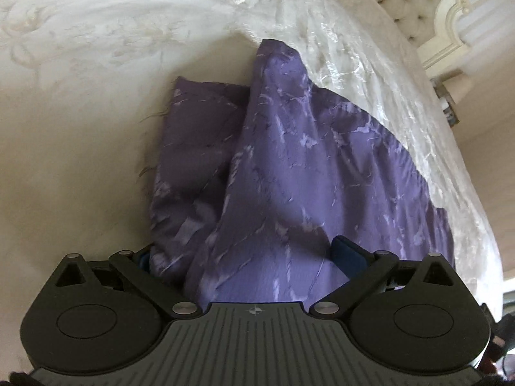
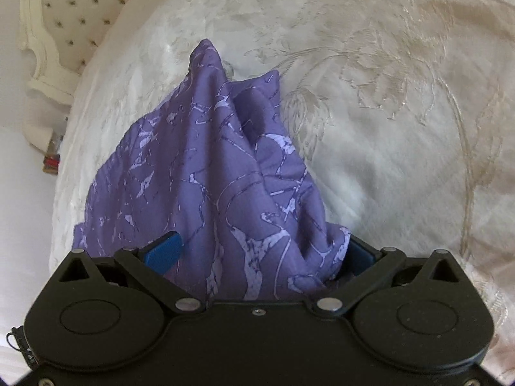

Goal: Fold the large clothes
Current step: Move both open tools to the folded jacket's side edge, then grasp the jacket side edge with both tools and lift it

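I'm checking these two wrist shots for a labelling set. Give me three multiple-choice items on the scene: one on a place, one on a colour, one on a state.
1. Where does the far part of the cloth lie?
A. on a wooden floor
B. on the pale bedspread
C. in a basket

2. What colour is the cloth?
A. purple with lighter marbling
B. plain red
C. green stripes

3. How does the cloth sit at the left gripper and the right gripper?
A. folded flat, untouched
B. bunched between both grippers' blue fingers
C. hanging from a hanger

Answers: 1 B, the embroidered bedspread surrounds it; 2 A, both views show it; 3 B, fabric fills each gap.
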Motion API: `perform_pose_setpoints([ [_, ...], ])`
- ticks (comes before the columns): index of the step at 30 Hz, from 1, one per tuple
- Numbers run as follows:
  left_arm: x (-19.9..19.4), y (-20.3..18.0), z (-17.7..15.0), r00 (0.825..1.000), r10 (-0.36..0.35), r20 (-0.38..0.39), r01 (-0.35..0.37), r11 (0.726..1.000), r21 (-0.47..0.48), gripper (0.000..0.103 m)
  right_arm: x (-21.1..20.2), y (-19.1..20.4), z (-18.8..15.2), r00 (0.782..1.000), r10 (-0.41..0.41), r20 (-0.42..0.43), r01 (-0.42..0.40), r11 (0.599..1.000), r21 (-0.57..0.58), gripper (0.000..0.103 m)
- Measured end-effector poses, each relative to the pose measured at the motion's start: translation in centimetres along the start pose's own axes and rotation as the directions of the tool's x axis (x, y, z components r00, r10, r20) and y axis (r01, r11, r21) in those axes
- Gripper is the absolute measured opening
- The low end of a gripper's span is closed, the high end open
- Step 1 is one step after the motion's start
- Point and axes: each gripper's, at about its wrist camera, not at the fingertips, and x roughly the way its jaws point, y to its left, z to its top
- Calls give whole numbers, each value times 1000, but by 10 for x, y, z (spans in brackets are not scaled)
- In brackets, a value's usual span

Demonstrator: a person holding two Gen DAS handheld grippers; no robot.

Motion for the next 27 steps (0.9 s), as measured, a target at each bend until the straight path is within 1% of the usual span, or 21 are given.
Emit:
perform_pose_setpoints([
  [3,2,-3,2,1000,4,-21,-4,1000,-15,102,-5,-10,-5,999,49,22,-50,998,26,103],
  [4,2,-3,3,1000,9,-30,-10,1000,-30,100,-8,-15,-6,997,66,28,-67,997,42,103],
  [5,1,-4,3,999,28,-37,-29,999,-37,95,-11,-18,-7,996,78,35,-81,994,68,102],
  [6,0,-7,3,998,48,-43,-50,998,-34,84,-13,-18,-7,997,68,40,-71,993,93,92],
  [7,-1,-10,2,998,42,-50,-43,999,-26,69,-16,-19,-6,999,38,39,-42,994,105,73],
  [8,-2,-11,2,998,27,-54,-28,999,-26,62,-20,-18,-6,999,26,31,-29,995,97,66],
  [10,-6,-15,2,998,35,-51,-37,999,-29,44,-25,-12,-5,999,44,21,-46,997,65,50],
  [12,-14,-18,3,999,24,-45,-25,999,-21,34,-31,0,-4,999,32,16,-33,999,18,42],
  [15,-26,-20,4,999,9,-42,-11,999,-35,30,-39,13,-2,1000,23,11,-23,1000,-3,38],
  [18,-41,-25,-1,999,-14,-31,13,999,-49,29,-52,16,-3,998,56,-1,-56,998,11,37],
  [20,-52,-28,-7,999,-30,-27,29,998,-49,29,-63,21,-9,998,61,-13,-62,998,-18,37],
  [22,-63,-28,-18,999,-47,-28,45,998,-48,29,-73,22,-16,998,61,-29,-62,997,-43,37],
  [27,-96,-17,-55,996,-73,-60,69,996,-62,29,-105,12,-48,994,64,-87,-68,997,-47,37],
])
